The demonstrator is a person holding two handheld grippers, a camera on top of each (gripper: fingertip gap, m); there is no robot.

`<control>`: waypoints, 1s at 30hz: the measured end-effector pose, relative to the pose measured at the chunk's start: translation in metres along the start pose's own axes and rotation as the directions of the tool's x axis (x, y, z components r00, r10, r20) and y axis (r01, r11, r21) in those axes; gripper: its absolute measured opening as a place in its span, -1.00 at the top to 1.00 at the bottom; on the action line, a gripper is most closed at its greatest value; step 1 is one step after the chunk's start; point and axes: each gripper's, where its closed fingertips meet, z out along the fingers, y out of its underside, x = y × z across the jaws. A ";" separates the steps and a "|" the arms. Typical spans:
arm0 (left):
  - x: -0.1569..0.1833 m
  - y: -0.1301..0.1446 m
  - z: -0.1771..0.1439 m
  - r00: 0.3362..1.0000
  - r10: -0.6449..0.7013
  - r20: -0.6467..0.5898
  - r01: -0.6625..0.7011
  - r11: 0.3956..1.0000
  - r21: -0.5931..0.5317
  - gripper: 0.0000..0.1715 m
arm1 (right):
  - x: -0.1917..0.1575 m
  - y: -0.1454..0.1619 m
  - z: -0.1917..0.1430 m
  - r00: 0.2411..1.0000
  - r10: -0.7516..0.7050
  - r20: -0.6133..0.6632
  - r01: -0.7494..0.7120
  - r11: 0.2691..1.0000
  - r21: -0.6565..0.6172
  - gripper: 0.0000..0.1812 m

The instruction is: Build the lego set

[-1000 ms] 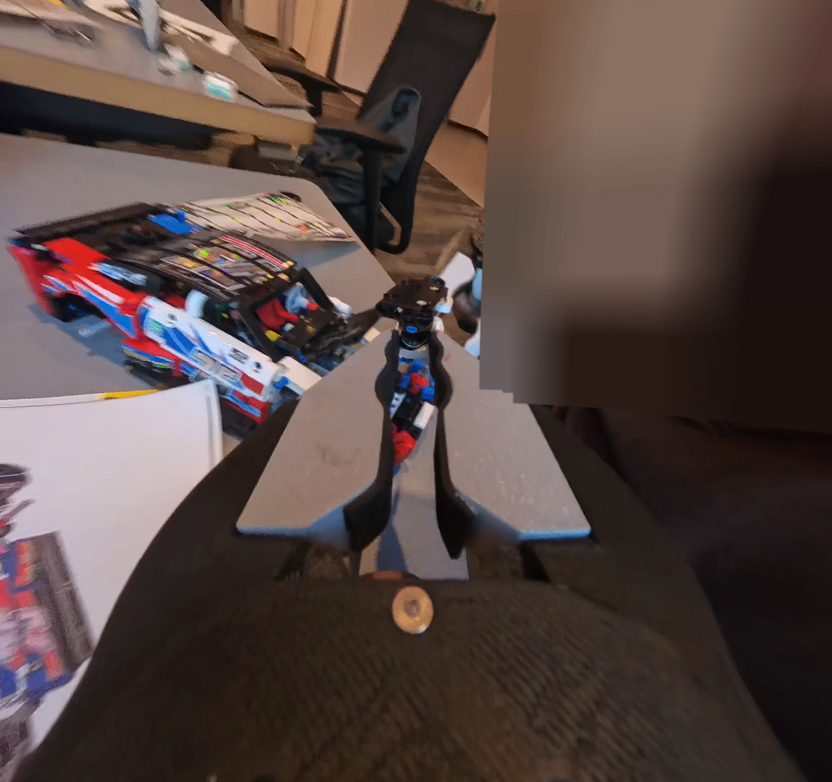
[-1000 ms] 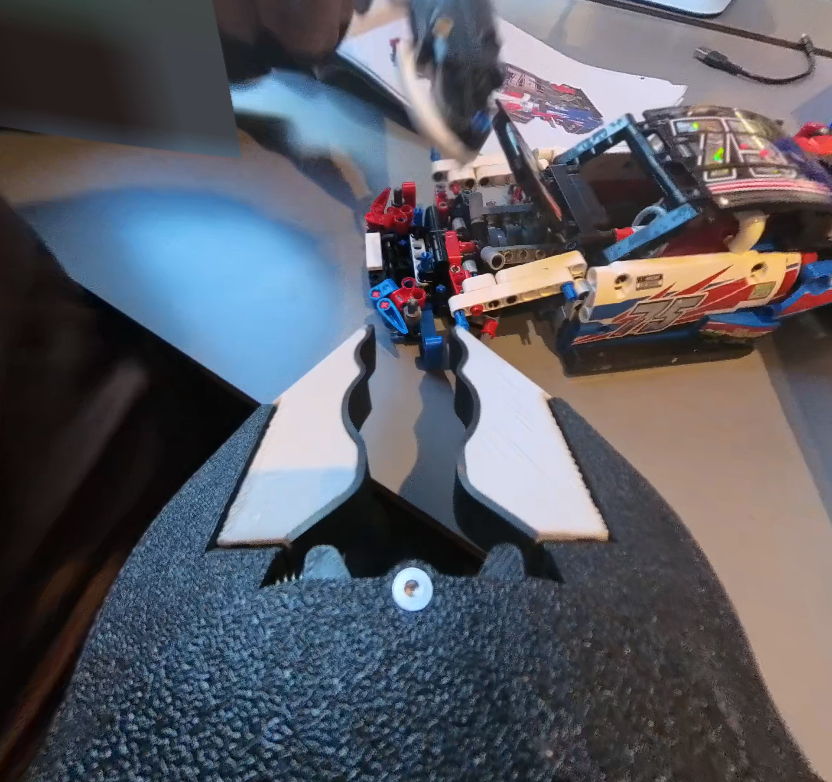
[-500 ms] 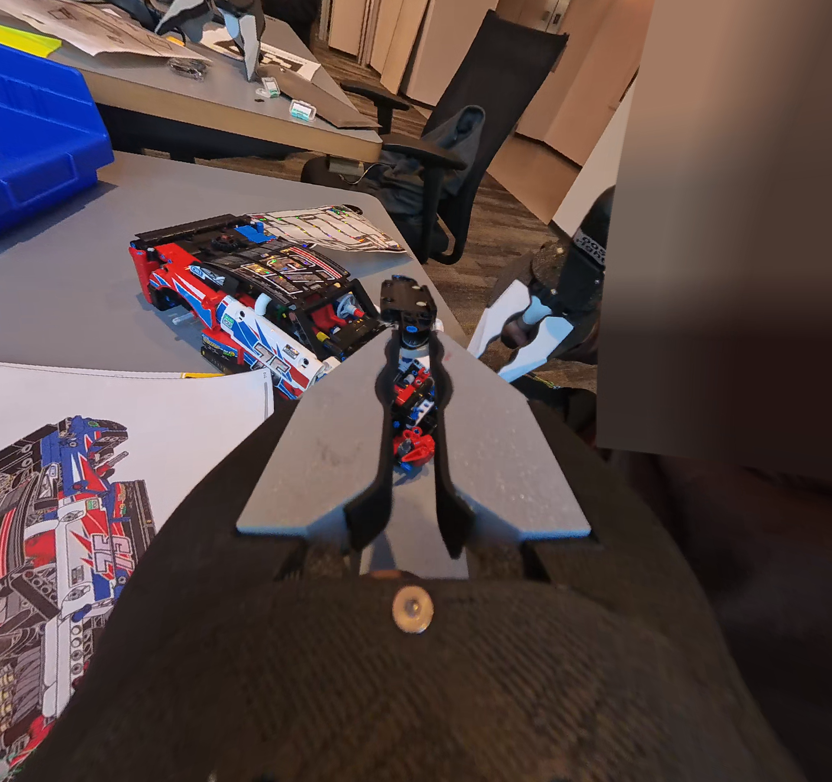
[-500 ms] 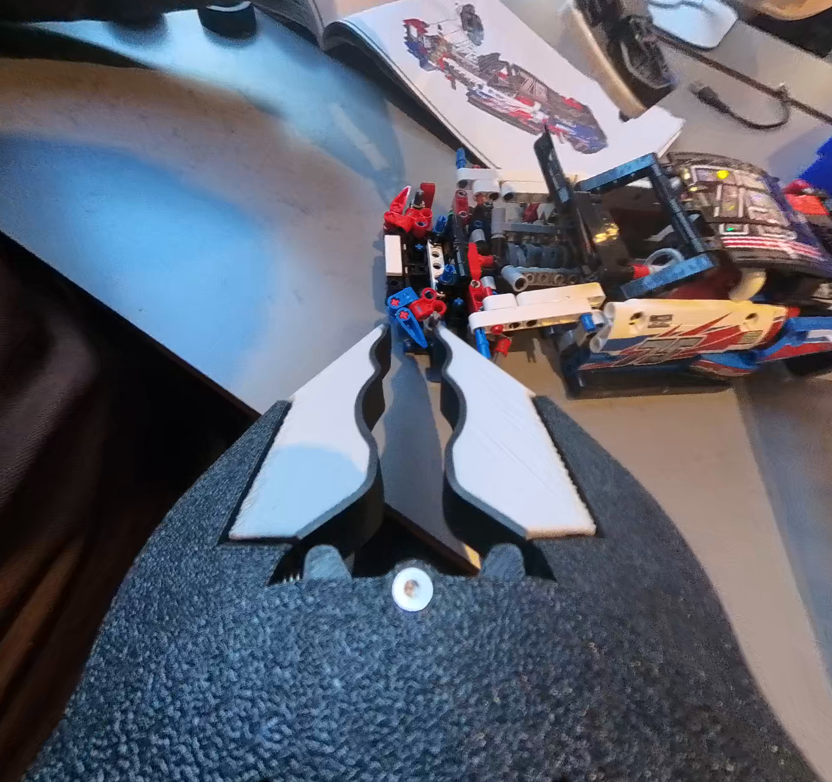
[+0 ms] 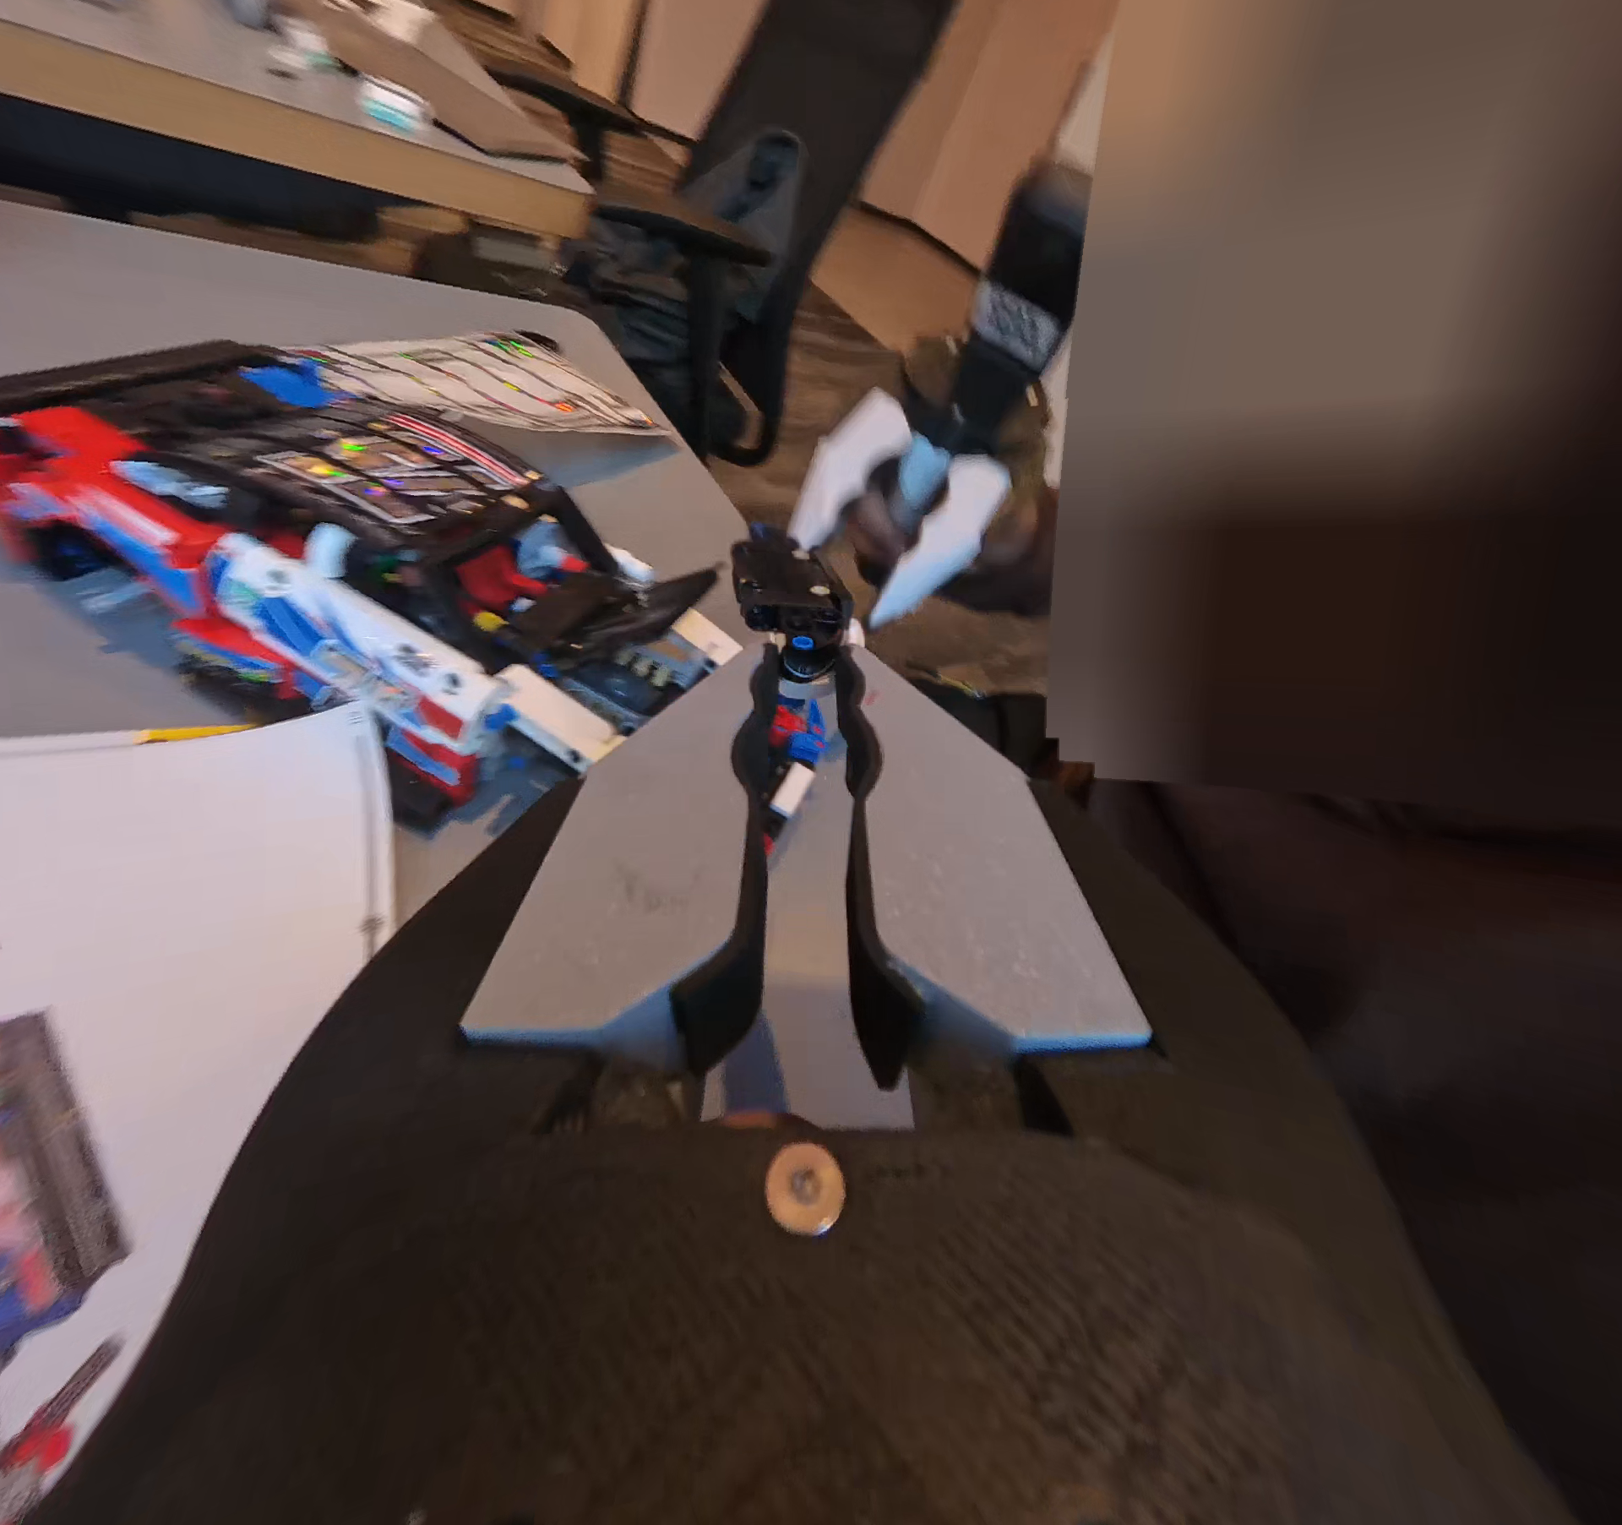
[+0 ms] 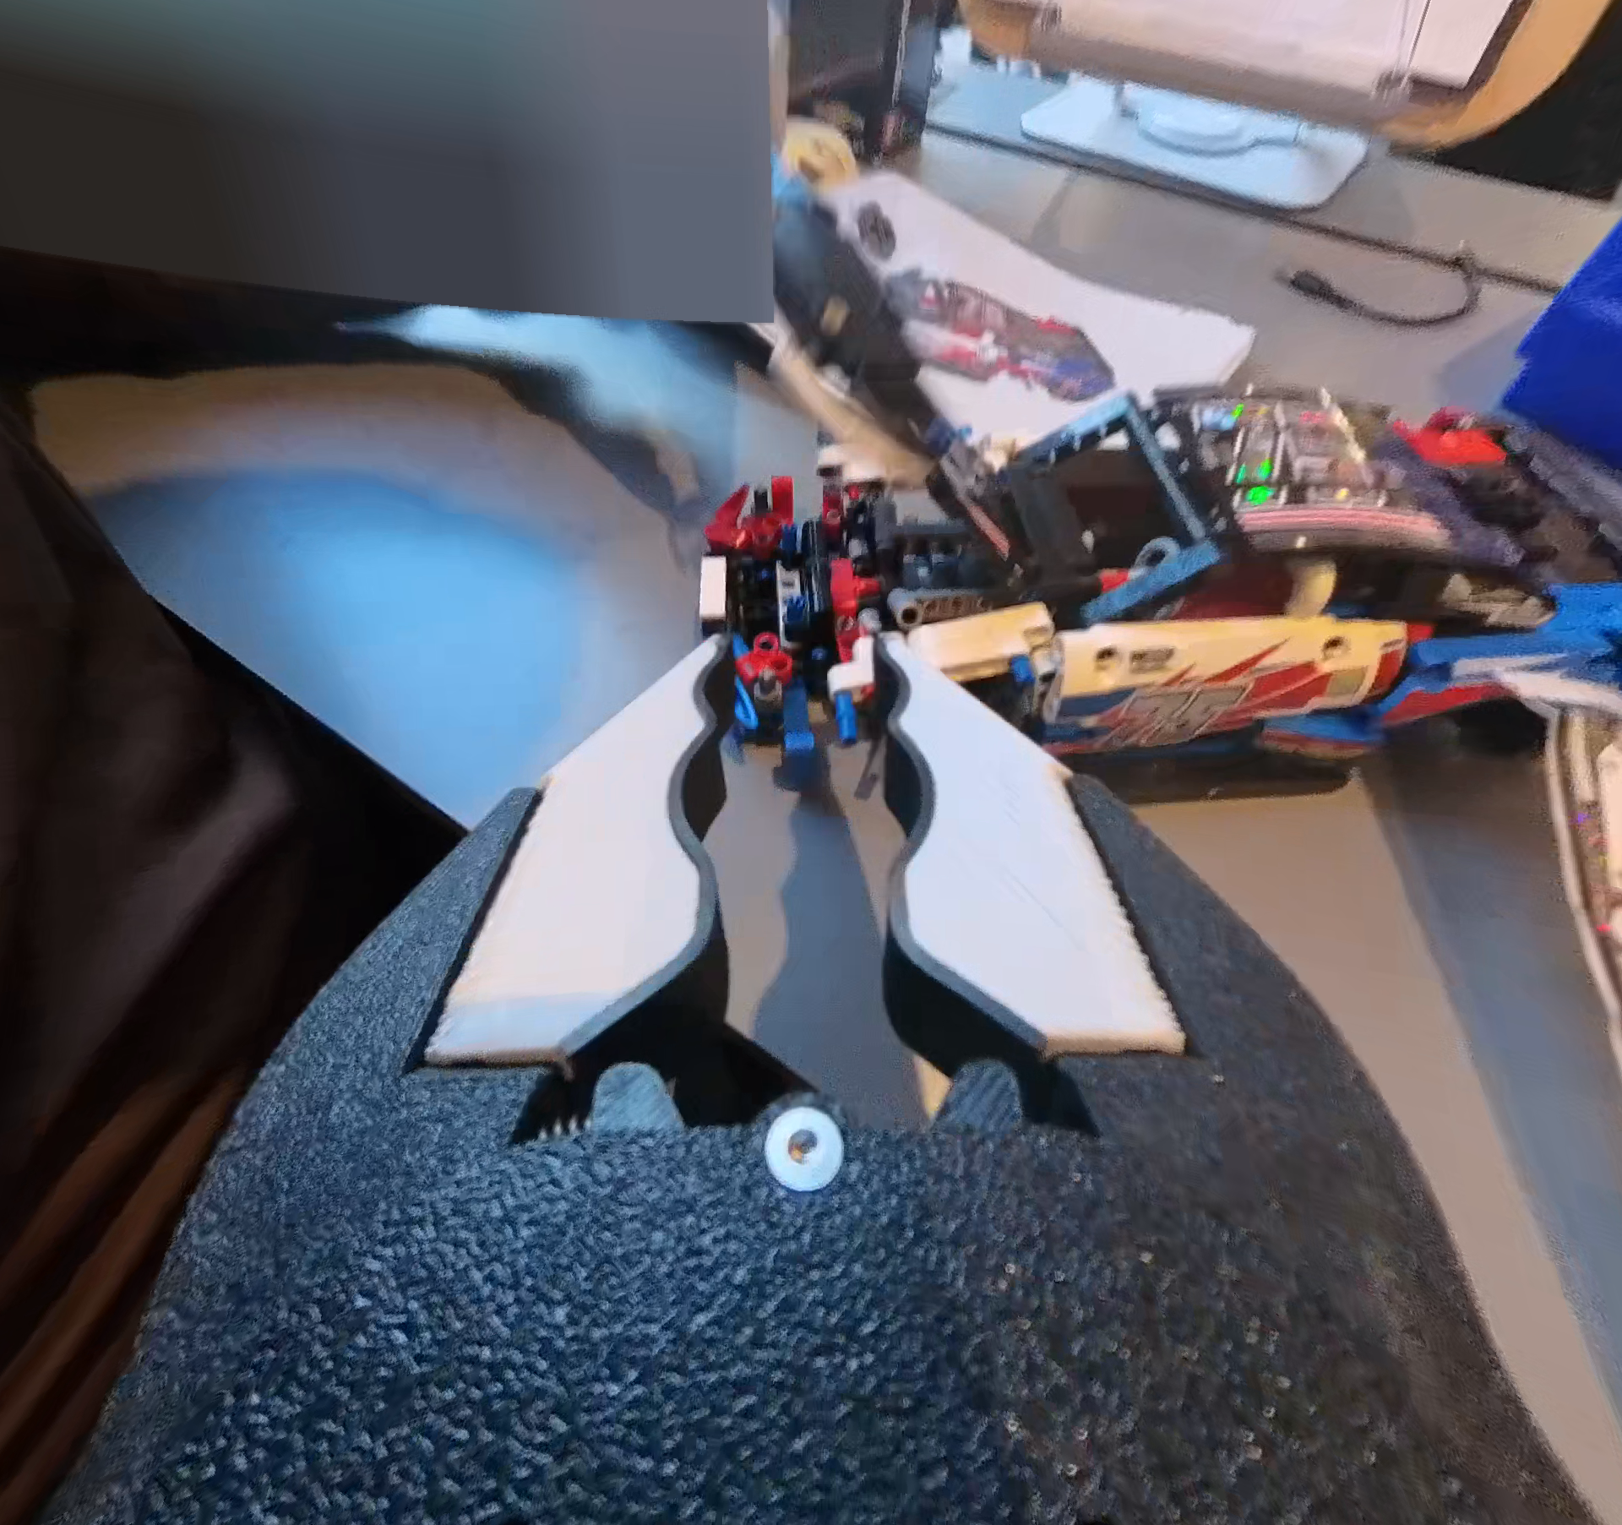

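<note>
Left gripper (image 5: 803, 671): pinching black lego piece (image 5: 790, 583) (centre frame). Right gripper (image 6: 799, 666): fingers spread, at lego car (image 6: 1185, 605) nose, near table (image 6: 395, 605) edge.

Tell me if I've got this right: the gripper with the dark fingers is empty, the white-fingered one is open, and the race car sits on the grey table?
Not quite. The dark-fingered left gripper isn't empty: the left wrist view shows it shut on a small black piece. The rest holds: the white-fingered right gripper is open, and the race car sits on the grey table.
</note>
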 end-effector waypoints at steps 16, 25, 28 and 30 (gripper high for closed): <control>0.030 0.036 0.026 0.994 0.033 -0.103 -0.044 0.993 -0.110 0.88 | -0.033 0.001 0.015 0.966 -0.153 0.209 0.170 0.983 -0.065 0.72; 0.018 0.063 0.035 0.997 0.074 -0.016 -0.076 0.960 -0.269 0.88 | -0.034 0.026 0.018 0.977 -0.118 0.180 0.149 0.974 -0.171 0.73; 0.009 0.054 0.029 0.998 0.031 0.047 -0.019 0.971 -0.239 0.85 | -0.036 0.021 0.014 0.984 -0.029 0.178 0.054 0.989 -0.139 0.74; -0.001 0.056 0.023 0.991 0.020 0.136 0.012 0.974 -0.226 0.69 | -0.031 0.023 0.008 0.987 -0.022 0.157 0.045 0.988 -0.148 0.74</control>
